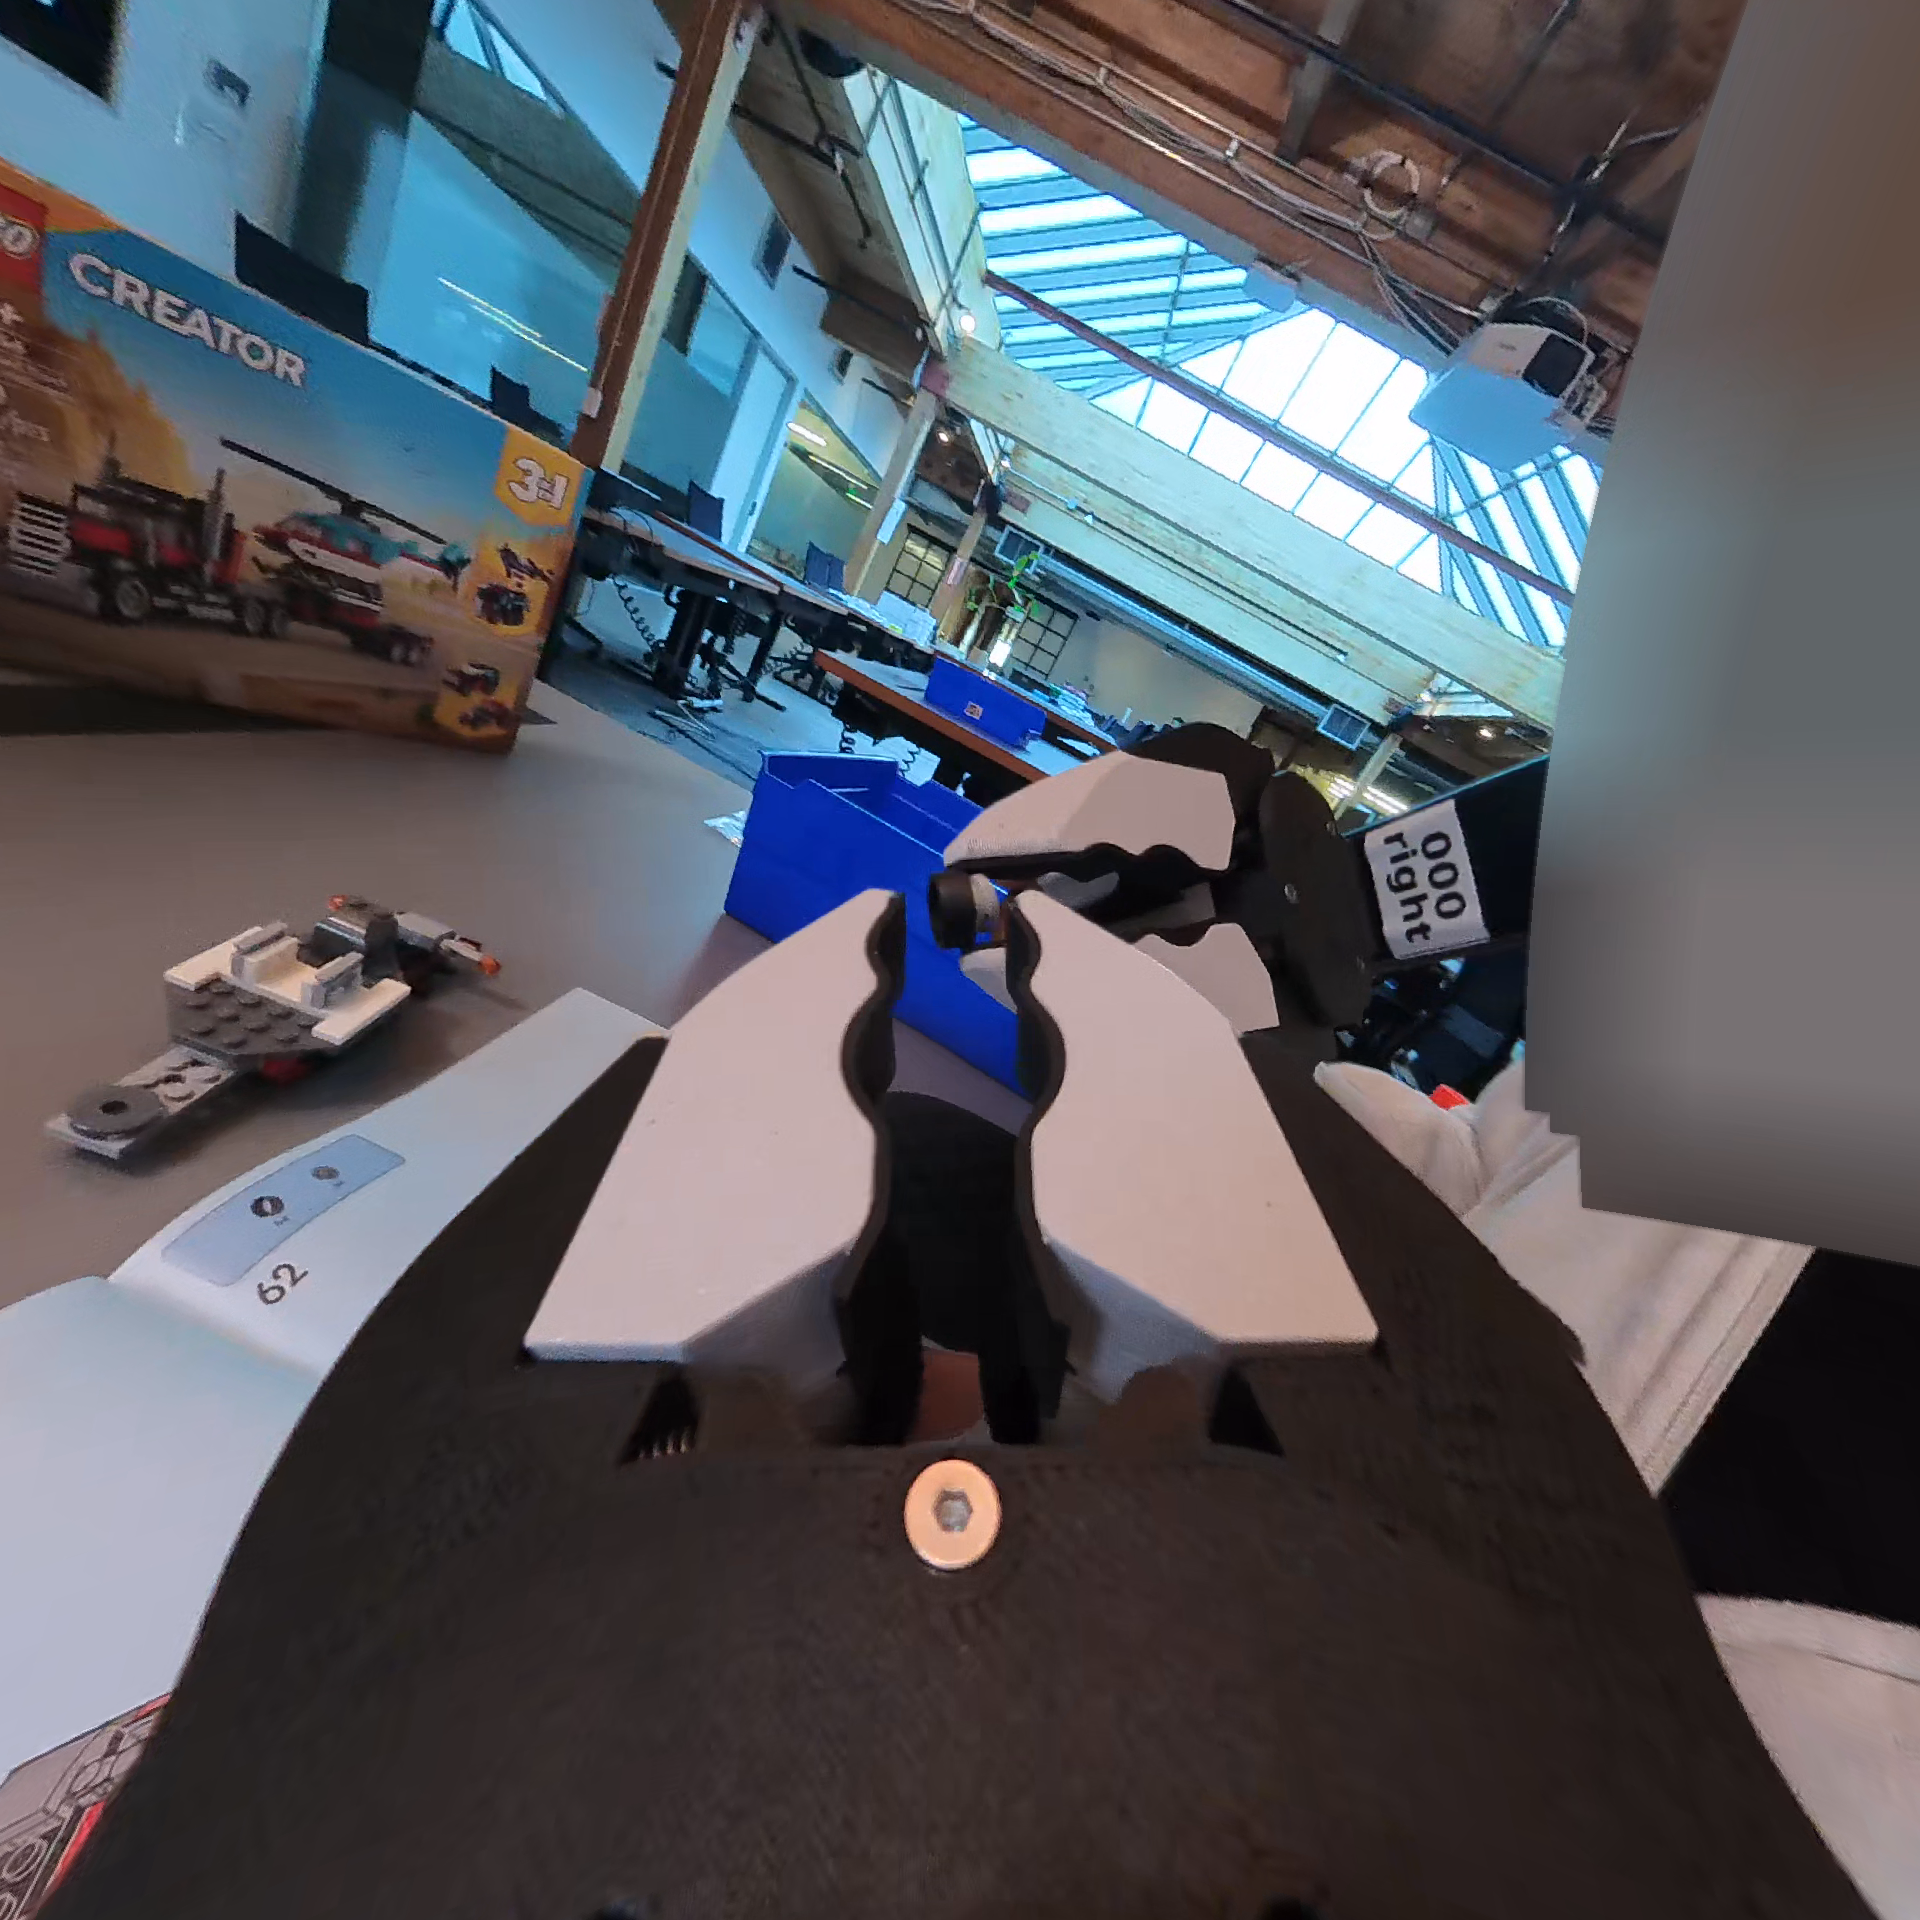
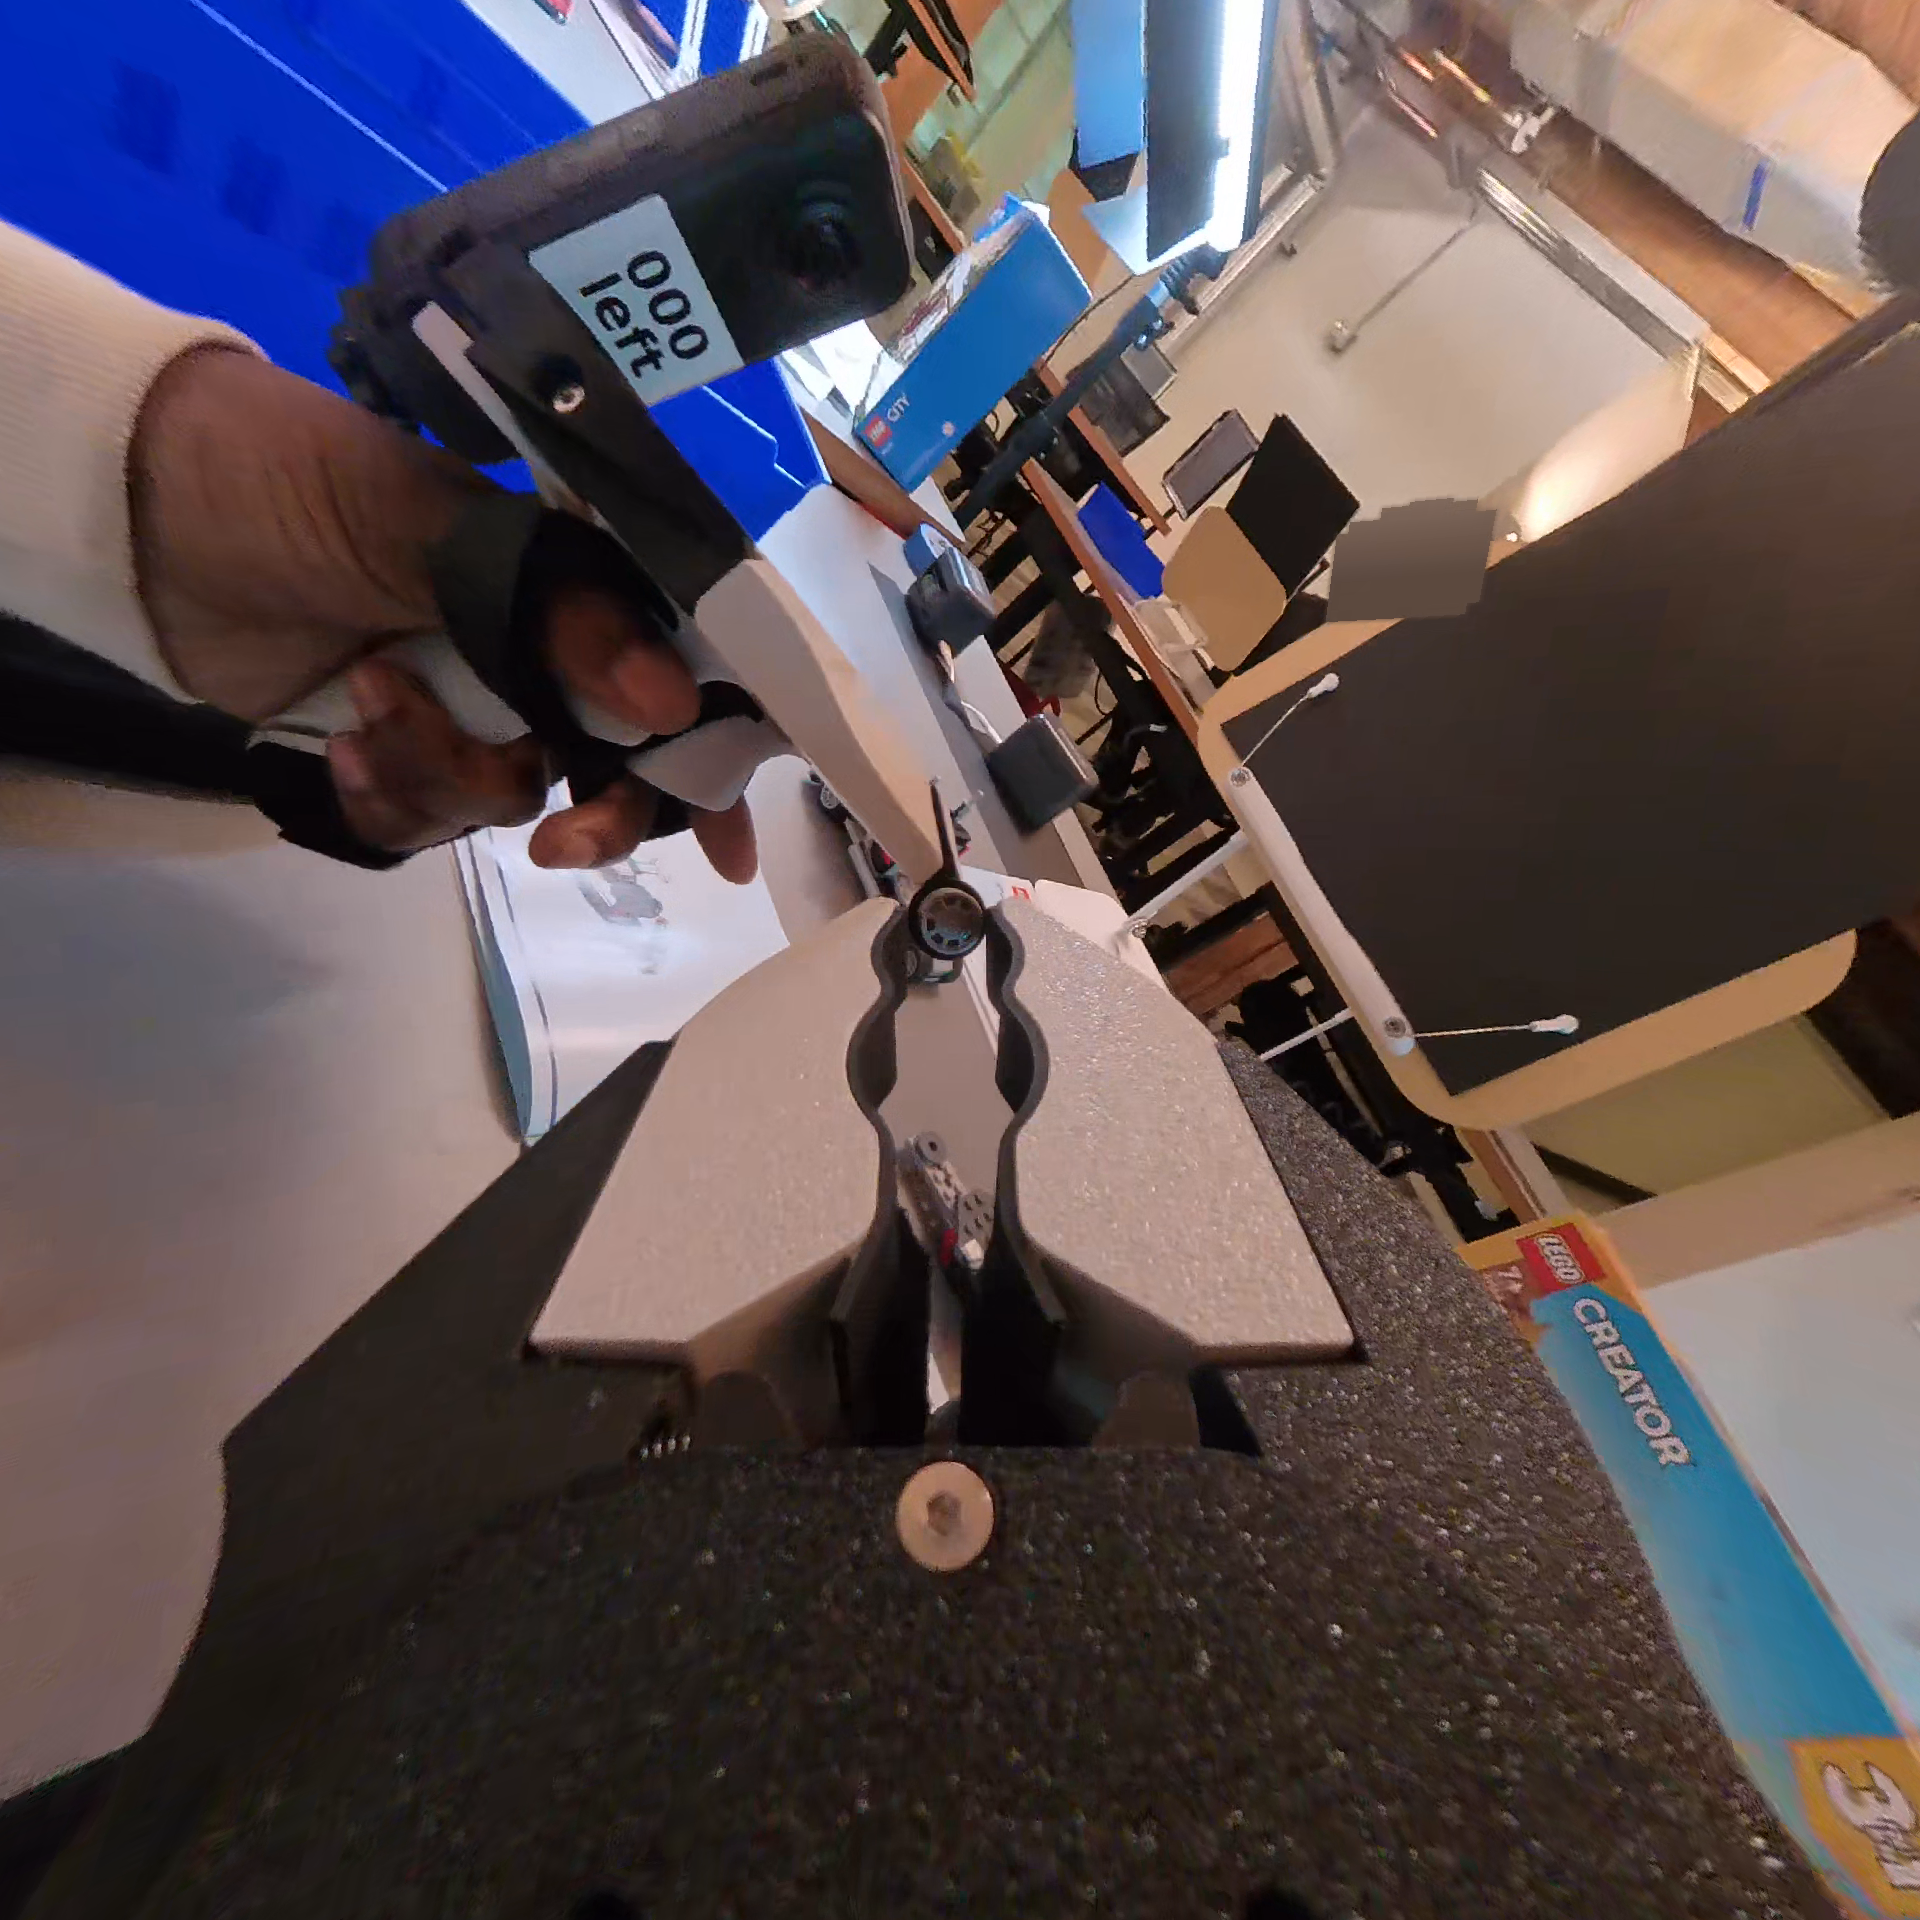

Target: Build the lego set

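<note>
- Left tool point(image 1: 961, 920): fingers nearly together, tips clamped on a small wheel point(image 1: 961, 912), black tyre on a light hub. The wheel is held up in the air, above the table point(image 1: 312, 862).
- Right tool point(image 2: 943, 925): also nearly closed, its tips on a wheel point(image 2: 943, 921) with a black tyre and grey spoked hub. Cannot tell whether this is the same wheel or a second one pressed against it.
- The two tools meet tip to tip. In the left wrist view the right tool comes in from the right at a slant; in the right wrist view the left tool reaches in from upper left.
- A hand point(image 2: 343, 644) with a cream cuff grips the left tool's handle.
- Part-built model point(image 1: 265, 1008), white and grey plates with a black round piece at its near end, lies on the table to the left, well apart from both tools.
- Open instruction booklet point(image 1: 208, 1351) lies on the table just under the left tool's body.
- Set box point(image 1: 281, 520) stands at the far left of the table, behind the model.
- Blue bin point(image 1: 831, 842) sits on the table beyond the tool tips.
</note>
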Motion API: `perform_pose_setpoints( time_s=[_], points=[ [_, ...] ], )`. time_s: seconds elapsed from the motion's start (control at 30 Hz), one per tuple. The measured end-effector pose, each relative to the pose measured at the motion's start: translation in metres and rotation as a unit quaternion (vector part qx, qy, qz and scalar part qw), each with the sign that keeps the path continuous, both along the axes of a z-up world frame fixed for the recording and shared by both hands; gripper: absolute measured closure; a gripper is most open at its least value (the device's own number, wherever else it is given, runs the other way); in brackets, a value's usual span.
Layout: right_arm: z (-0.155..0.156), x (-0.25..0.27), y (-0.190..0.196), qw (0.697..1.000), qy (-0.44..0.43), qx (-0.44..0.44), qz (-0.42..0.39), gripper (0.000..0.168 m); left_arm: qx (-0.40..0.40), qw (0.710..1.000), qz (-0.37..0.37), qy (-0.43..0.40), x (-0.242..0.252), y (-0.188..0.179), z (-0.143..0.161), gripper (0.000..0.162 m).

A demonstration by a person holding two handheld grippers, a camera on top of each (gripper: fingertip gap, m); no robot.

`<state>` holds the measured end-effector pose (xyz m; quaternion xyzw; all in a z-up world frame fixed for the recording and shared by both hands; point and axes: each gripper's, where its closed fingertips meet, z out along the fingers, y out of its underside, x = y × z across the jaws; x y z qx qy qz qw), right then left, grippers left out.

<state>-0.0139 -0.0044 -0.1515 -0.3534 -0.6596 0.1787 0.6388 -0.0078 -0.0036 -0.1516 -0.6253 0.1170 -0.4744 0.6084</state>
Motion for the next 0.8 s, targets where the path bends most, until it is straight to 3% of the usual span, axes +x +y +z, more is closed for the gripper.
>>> perform_pose_setpoints(
  time_s=[0.17,0.3,0.37,0.43,0.53,0.6,0.73,0.8],
  points=[
    [-0.002,0.000,-0.007,0.998,-0.021,0.056,0.010,0.155,-0.002,1.000,-0.023,0.004,0.007,-0.004,0.000,0.143],
    [0.003,0.001,-0.008,0.998,-0.009,0.057,0.014,0.154,0.019,0.999,-0.015,0.038,0.011,-0.005,0.000,0.151],
    [0.009,0.003,-0.014,0.998,0.021,-0.022,0.056,0.153,0.046,0.998,-0.015,0.043,0.011,-0.010,0.006,0.152],
    [0.019,0.009,-0.017,0.971,0.062,-0.193,0.128,0.143,0.071,0.997,-0.033,0.026,0.010,-0.016,0.013,0.152],
    [0.042,0.020,-0.016,0.862,0.127,-0.428,0.241,0.149,0.095,0.993,-0.068,0.010,0.012,-0.026,0.019,0.153],
    [0.041,0.020,-0.018,0.835,0.118,-0.467,0.268,0.150,0.107,0.990,-0.086,0.015,0.017,-0.030,0.021,0.153],
    [0.028,0.014,-0.035,0.827,0.056,-0.475,0.295,0.146,0.117,0.987,-0.108,0.027,0.024,-0.036,0.023,0.153],
    [0.029,0.015,-0.039,0.820,0.050,-0.477,0.311,0.159,0.117,0.986,-0.117,0.036,0.027,-0.037,0.021,0.153]
  ],
)
